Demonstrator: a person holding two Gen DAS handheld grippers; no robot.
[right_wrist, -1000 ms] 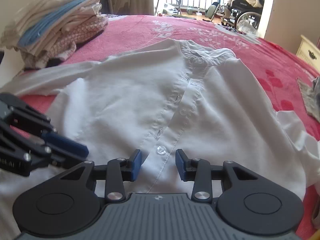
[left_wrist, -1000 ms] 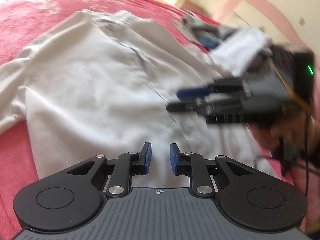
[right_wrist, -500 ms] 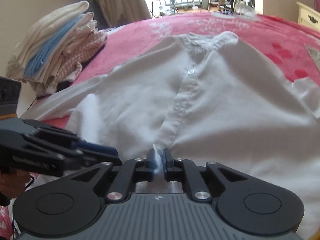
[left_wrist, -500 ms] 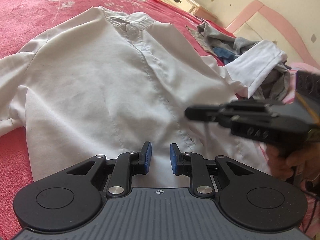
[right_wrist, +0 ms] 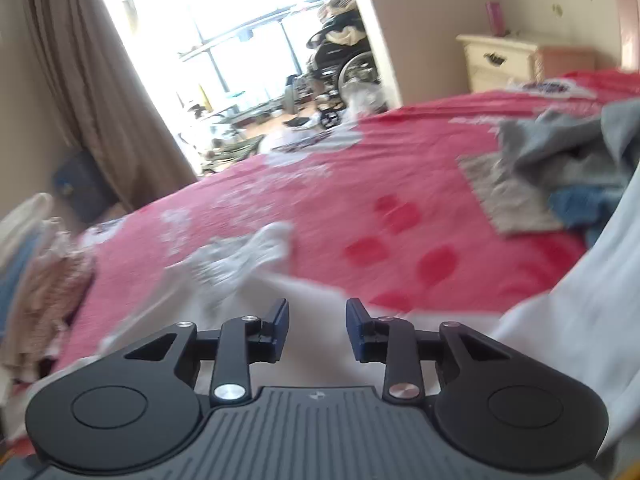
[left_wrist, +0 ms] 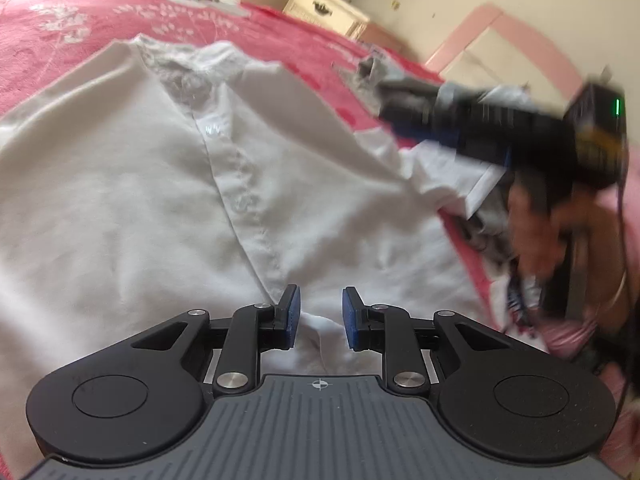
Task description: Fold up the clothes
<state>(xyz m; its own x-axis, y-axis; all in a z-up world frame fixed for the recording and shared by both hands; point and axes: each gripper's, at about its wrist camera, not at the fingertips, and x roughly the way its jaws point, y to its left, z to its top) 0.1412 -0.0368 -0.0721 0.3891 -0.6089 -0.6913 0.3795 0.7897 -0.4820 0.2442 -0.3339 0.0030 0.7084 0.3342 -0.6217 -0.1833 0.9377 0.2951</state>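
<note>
A white button-up shirt (left_wrist: pixel 168 184) lies front-up on the red bedspread (left_wrist: pixel 60 20), collar at the far end. My left gripper (left_wrist: pixel 320 312) is open just above the shirt's bottom hem, beside the button placket. My right gripper (right_wrist: pixel 318 322) is open and empty over the shirt's upper part (right_wrist: pixel 312 296), with the collar (right_wrist: pixel 244 256) just ahead. It shows blurred at the right of the left wrist view (left_wrist: pixel 460 112), above the shirt's right sleeve (left_wrist: pixel 452 172).
A pile of grey and blue clothes (right_wrist: pixel 568 160) lies on the bed to the right. A stack of folded clothes (right_wrist: pixel 32 272) sits at the left. A cream nightstand (right_wrist: pixel 504 58) and a pink headboard (left_wrist: pixel 520 36) stand beyond the bed.
My right gripper was shut on the shirt's hem at the placket; it has opened, let go, and swung up and right toward the sleeve. My left gripper shifted right along the hem.
</note>
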